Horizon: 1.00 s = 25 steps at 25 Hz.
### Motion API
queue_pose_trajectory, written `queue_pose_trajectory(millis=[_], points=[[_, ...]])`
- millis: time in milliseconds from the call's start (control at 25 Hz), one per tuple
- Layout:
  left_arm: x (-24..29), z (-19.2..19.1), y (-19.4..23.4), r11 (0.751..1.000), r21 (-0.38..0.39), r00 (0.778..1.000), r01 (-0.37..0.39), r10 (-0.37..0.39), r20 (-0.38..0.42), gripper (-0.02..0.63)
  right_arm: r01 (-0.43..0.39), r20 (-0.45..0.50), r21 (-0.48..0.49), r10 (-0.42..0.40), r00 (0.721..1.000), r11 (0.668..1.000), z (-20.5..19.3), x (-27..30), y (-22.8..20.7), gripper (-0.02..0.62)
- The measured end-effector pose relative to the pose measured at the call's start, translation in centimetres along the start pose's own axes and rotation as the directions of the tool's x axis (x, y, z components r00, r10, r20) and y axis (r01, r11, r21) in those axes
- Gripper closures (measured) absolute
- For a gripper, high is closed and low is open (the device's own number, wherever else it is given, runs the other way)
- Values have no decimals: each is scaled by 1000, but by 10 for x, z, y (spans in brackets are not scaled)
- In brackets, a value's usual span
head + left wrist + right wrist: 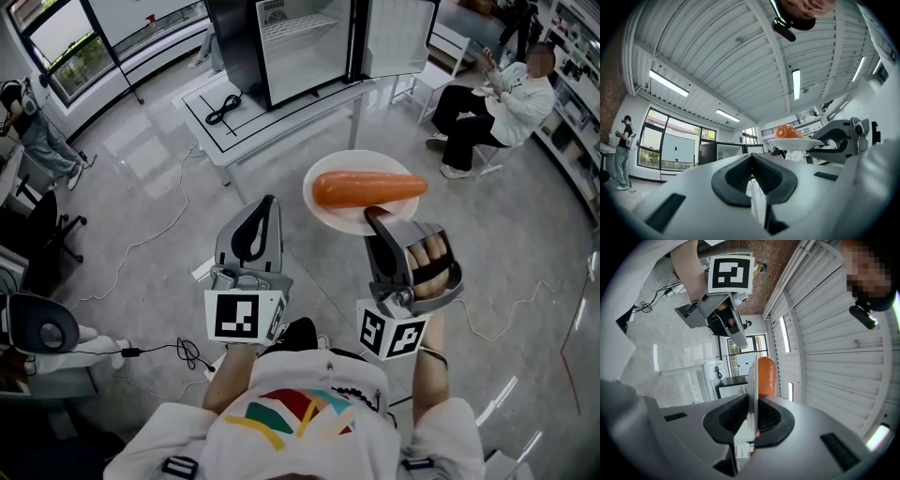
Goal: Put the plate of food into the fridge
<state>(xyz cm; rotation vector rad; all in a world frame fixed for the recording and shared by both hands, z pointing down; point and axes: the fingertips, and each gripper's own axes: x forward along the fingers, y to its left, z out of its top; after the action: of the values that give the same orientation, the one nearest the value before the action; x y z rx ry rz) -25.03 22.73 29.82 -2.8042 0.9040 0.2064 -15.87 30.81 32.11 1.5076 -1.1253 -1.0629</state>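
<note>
A white plate point(345, 218) carries one long orange piece of food point(367, 188). My right gripper point(376, 218) is shut on the plate's near rim and holds it level above the floor. In the right gripper view the plate point(752, 376) stands edge-on between the pads, with the orange food point(766, 376) behind it. My left gripper point(261, 214) hangs to the left of the plate, shut and empty, its pads point(736, 174) pressed together. From there the plate point(794, 143) shows at the right. The black fridge point(234, 42) stands on a white table point(281, 117) ahead with its door point(398, 33) open.
A black cable point(223, 110) lies coiled on the table beside the fridge. A person sits at the back right point(506, 98) near a white chair point(448, 52). Another person stands at the far left point(37, 131). Cables trail over the grey floor point(141, 244).
</note>
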Motion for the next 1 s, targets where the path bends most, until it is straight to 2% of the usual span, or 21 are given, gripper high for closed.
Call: queue_pose_trajectory(millis=[560,800,1000], points=[[2,-10,16,999,-11,999,-30,30,-11,600,-30,23,-7,30,999,1000,3,11,13,563],[38,-26,25,999,-23,1000,-27,27,-17,600,-38,17,-9,38,999,999,-14,44,18,563],[88,-31,35,999,-32,1000,-22,22,7,599,-37,9,-29,37,999,999,-38,82,15,563]])
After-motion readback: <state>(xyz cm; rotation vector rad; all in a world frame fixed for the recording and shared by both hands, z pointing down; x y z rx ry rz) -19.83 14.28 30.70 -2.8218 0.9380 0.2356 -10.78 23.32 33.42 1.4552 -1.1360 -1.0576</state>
